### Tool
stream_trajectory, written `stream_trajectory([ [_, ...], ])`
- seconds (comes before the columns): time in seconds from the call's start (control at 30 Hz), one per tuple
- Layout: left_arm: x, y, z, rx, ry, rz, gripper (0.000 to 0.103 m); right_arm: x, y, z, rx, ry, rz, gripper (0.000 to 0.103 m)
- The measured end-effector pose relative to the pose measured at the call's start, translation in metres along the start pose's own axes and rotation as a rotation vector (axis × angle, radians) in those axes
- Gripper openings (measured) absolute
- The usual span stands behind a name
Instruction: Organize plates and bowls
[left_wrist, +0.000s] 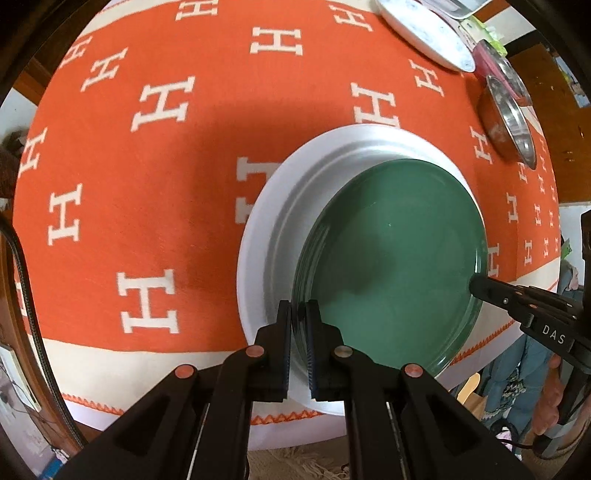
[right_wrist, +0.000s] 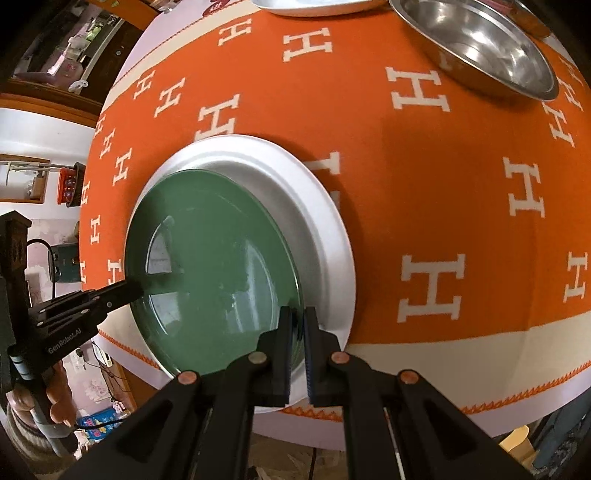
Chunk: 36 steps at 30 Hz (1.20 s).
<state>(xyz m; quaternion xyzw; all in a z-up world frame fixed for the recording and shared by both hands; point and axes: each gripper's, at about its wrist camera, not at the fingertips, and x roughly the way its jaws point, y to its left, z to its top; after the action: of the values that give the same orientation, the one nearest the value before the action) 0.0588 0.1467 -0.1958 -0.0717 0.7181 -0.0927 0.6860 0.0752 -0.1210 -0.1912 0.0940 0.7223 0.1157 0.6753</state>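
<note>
Nearest the lens: two black fingers (left_wrist: 283, 332) of the left gripper (left_wrist: 298, 321), pinched tight on the left rim of one green plate (left_wrist: 391, 258). Same grip seen opposite: right gripper (right_wrist: 295, 325) clamped with fingers (right_wrist: 312, 332) on the plate's right rim, so both ends held at once. In the left wrist view, right gripper (left_wrist: 480, 286) reaching in from the far right edge onto the rim; in the right wrist view, left gripper (right_wrist: 129, 290) coming in from the left, a hand (right_wrist: 55, 398) wrapped round its handle.

Counted, left to right: one orange cloth with white H marks (left_wrist: 147, 177) covering the bench; one large white plate (left_wrist: 266, 229) near the front edge, directly under the green plate, its left and far rim showing beyond the green; one pale dish (left_wrist: 424, 33) at the back; one steel bowl (right_wrist: 480, 48) at back right, well apart from the stacked pair. Whether green touches white or hovers just above: cannot tell.

Nothing between the stack and the steel bowl but bare cloth. Cluttered room beyond the bench edge, too blurred to name.
</note>
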Motion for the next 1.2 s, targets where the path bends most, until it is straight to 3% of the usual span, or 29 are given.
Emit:
stream_trajectory([
  [0.43,0.008,0.0,0.013,-0.04,0.003,0.017,0.006,0.012,0.005,0.012,-0.037,0.015,-0.006,0.006],
  [0.53,0.011,-0.008,0.015,-0.041,0.001,0.012,0.01,0.012,0.006,0.012,-0.061,0.017,-0.018,0.008],
  [0.77,0.003,-0.016,0.01,-0.021,-0.017,0.017,0.027,0.011,0.022,0.009,-0.142,0.013,-0.076,0.011],
  [0.93,-0.018,-0.031,0.01,0.043,-0.084,0.05,0.049,-0.004,0.04,0.002,-0.22,-0.041,-0.138,0.04],
  [1.2,-0.057,-0.05,0.008,0.093,-0.168,0.074,0.069,-0.034,0.05,-0.004,-0.265,-0.096,-0.129,0.04],
])
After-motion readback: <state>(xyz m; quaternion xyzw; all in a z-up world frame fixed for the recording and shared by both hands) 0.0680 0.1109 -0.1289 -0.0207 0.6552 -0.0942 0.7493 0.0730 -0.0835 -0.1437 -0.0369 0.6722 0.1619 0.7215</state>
